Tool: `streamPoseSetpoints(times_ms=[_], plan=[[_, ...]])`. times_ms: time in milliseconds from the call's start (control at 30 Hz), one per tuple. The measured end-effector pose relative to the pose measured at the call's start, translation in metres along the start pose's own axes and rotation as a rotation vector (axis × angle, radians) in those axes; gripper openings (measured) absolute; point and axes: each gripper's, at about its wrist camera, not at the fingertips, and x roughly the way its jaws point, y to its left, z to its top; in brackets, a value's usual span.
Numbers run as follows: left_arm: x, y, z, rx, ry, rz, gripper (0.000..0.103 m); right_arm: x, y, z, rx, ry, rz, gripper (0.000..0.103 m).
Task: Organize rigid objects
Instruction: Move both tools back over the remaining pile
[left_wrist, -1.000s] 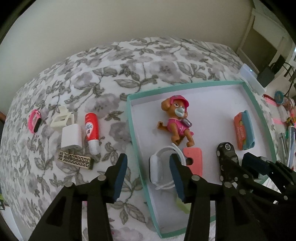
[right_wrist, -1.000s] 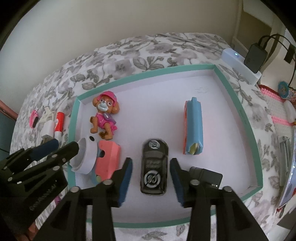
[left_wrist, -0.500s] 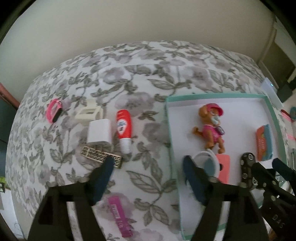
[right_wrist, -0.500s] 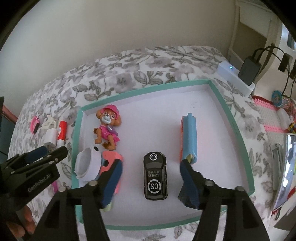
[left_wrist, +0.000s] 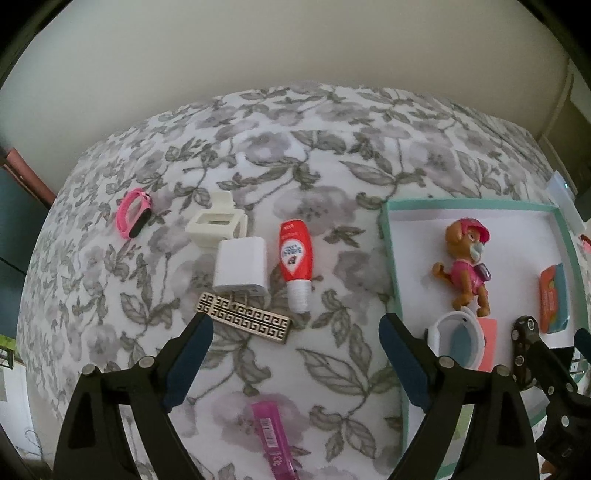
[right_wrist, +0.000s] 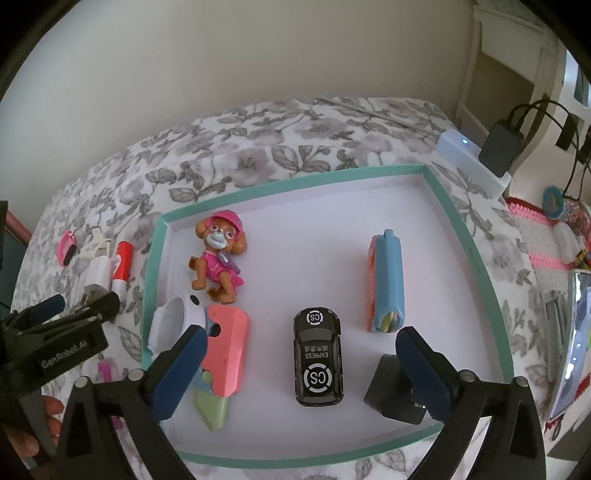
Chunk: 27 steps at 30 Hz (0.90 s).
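1. Below frame centre, right gripper (right_wrist: 297, 363) jaws opening around, not touching, black toy car (right_wrist: 318, 357) inside teal box (right_wrist: 467, 243).
2. Lower centre: left gripper (left_wrist: 295, 343) opening, empty, over patterned clip (left_wrist: 243, 322), charger (left_wrist: 242, 267), red tube (left_wrist: 295, 260).
3. Risk: fisheye crowding, likely snagging charger with clip; soft floral bedding (left_wrist: 332, 147) tipping anything nudged.
4. Readable: "CS", "EXPRESS" on car; "GenRobot.AI" on gripper, lower left.

Glossy plastic toy car (right_wrist: 318, 357) in a matt cardboard tray (right_wrist: 436, 184) on printed cloth (left_wrist: 332, 155)
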Motion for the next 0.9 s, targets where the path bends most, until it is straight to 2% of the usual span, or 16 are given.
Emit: streamPoseSetpoints(times_ms=[167,467,633,900], plan=[[-0.004,0.01,0.002,-0.009,-0.033,0.007,0.092,-0.001,0.004,0.0,-0.001,-0.009,0.0,0.103],[-0.013,0.03,0.005,-0.057,-0.067,-0.046,0.092,-0.006,0.018,-0.004,-0.024,-0.027,-0.02,0.103],[-0.026,0.041,0.008,-0.056,-0.087,-0.098,0.092,-0.016,0.028,-0.001,-0.049,-0.063,-0.013,0.103],[-0.049,0.077,0.017,-0.059,-0.132,-0.124,0.092,-0.049,0.048,0.007,-0.079,-0.167,0.053,0.103]])
